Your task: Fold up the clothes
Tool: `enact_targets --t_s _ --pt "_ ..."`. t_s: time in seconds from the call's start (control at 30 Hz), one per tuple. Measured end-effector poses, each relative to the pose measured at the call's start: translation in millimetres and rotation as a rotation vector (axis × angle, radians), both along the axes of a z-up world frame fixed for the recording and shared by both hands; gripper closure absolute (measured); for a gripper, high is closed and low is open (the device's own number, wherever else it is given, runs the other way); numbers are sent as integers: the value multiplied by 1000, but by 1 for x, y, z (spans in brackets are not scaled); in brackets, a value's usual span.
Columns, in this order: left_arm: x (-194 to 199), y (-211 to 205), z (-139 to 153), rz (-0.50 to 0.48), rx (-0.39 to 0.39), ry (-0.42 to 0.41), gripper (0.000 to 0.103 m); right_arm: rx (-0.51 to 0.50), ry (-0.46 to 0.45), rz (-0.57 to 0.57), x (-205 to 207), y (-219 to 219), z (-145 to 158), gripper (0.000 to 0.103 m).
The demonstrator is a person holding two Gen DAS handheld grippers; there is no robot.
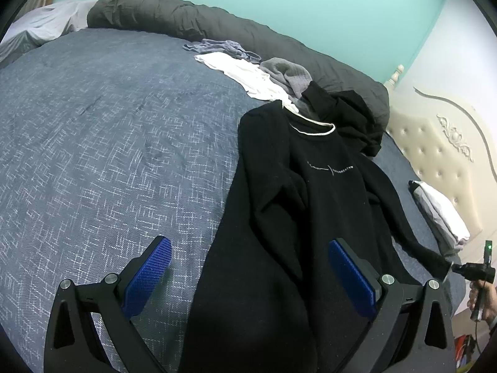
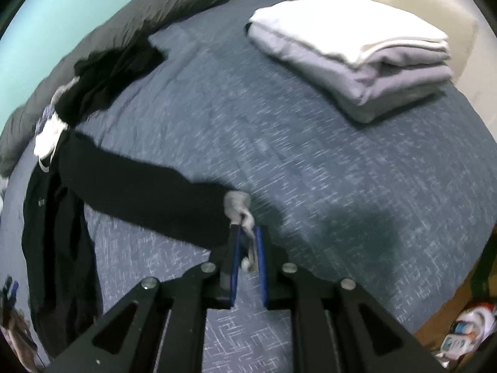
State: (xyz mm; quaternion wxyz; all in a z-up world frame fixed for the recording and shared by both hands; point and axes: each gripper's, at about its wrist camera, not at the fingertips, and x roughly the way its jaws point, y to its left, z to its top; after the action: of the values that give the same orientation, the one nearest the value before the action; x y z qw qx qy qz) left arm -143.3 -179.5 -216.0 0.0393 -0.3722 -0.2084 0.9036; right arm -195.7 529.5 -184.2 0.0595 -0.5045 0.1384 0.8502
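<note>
A black long-sleeved sweater (image 1: 310, 192) with a white-trimmed collar lies spread on the blue bedspread (image 1: 108, 130). My left gripper (image 1: 248, 276) is open, its blue pads straddling the sweater's lower left edge. My right gripper (image 2: 247, 233) is shut on the grey cuff (image 2: 237, 205) of the sweater's sleeve (image 2: 139, 199), which stretches out to the right. The right gripper also shows at the right edge of the left wrist view (image 1: 450, 267).
A pile of unfolded clothes, white (image 1: 245, 74), grey (image 1: 285, 73) and black (image 1: 351, 115), lies at the far side. A rolled dark duvet (image 1: 192, 25) runs along the wall. A folded grey and white stack (image 2: 351, 52) sits near the cream headboard (image 1: 441, 155).
</note>
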Motion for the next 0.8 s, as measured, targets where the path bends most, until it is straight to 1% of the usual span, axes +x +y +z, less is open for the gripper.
enact_targets --t_s 0.07,0.13,0.27,0.43,0.5,0.63,0.77,0.8 --pt "0 0 0 2 0 1 0 -32 32 -27 -2 8 2 67" --pt "0 0 1 5 0 2 0 -64 58 -42 -3 13 5 59" --pt "0 -1 0 9 1 -1 0 -67 59 -35 -7 6 5 58" --pt "-1 -1 4 -6 -14 1 0 -79 66 20 -15 -27 5 58" --pt "0 1 7 -6 -36 7 0 -93 73 39 -19 -40 6 58" --pt "2 6 10 -15 -69 -1 0 -144 96 108 -26 -75 11 58" --pt "5 11 13 -29 -98 -14 0 -203 108 206 -29 -123 17 58" --pt "5 13 15 -43 -95 -16 0 -213 109 228 -28 -133 18 58"
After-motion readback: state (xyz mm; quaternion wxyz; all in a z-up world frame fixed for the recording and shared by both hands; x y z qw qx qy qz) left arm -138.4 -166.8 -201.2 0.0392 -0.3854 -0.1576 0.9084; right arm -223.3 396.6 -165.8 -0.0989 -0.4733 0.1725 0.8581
